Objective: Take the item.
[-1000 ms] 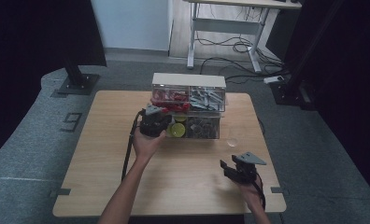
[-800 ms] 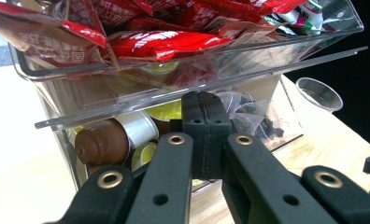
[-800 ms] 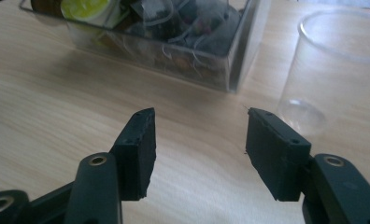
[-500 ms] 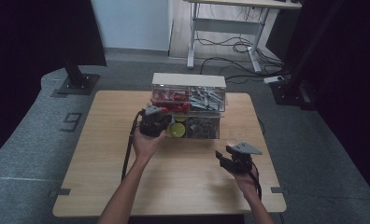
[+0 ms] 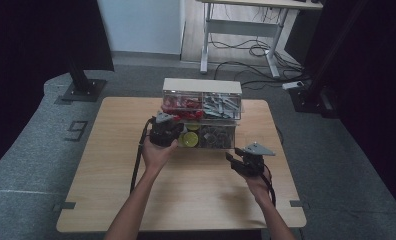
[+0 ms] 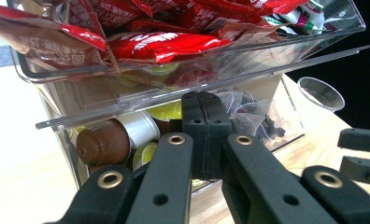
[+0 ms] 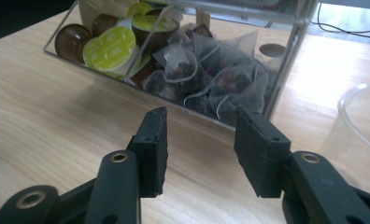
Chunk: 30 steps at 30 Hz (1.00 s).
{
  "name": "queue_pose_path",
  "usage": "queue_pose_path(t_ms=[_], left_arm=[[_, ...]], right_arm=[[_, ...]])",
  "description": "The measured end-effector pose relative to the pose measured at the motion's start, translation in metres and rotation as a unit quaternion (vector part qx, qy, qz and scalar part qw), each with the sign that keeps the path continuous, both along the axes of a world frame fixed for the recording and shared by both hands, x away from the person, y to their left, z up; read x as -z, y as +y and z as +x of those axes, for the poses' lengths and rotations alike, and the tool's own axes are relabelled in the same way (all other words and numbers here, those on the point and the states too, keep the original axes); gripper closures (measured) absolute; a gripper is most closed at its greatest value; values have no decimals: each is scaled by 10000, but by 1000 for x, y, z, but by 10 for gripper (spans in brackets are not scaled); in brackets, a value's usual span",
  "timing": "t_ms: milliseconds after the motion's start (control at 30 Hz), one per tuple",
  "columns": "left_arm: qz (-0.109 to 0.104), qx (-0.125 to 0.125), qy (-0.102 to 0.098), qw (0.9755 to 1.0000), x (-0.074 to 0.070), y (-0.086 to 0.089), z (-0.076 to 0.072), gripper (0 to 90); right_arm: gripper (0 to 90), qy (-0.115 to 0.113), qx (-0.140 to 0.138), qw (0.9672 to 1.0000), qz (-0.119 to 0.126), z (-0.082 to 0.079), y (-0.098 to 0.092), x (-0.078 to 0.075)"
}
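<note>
A clear two-tier organizer stands at the back middle of the wooden table. Its upper drawer holds red sachets and is pulled out a little. The lower tier holds coffee capsules and mesh tea bags. My left gripper is shut, its tips just under the upper drawer's front lip and against the lower tier; I see nothing between the pads. My right gripper hovers open in front of the tea-bag compartment. Its jaws have just been closing, with nothing between them.
A clear plastic cup stands on the table to the right of the organizer, close to my right gripper. Behind the table are a desk frame with cables and a black stand base.
My right gripper has moved forward and up toward the organizer's lower right compartment, and its jaws have narrowed. The left gripper has stayed put.
</note>
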<state>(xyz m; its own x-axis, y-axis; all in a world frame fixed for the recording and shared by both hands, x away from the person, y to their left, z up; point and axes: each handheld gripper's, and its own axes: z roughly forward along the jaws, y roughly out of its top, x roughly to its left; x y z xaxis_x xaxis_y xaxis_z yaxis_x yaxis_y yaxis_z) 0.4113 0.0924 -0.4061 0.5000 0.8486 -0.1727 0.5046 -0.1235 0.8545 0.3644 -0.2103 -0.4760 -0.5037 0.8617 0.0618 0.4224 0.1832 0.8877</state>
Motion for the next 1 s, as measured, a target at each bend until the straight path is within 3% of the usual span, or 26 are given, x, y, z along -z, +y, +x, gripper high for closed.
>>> queue_pose_path(t_ms=[500,1000], left_arm=[[-52,5,-2,10000,1,0,0,900],[-50,16,-2,10000,1,0,0,900]], right_arm=[[622,65,-144,9999,67,26,23,2],[661,176,-100,9997,99,42,29,10]])
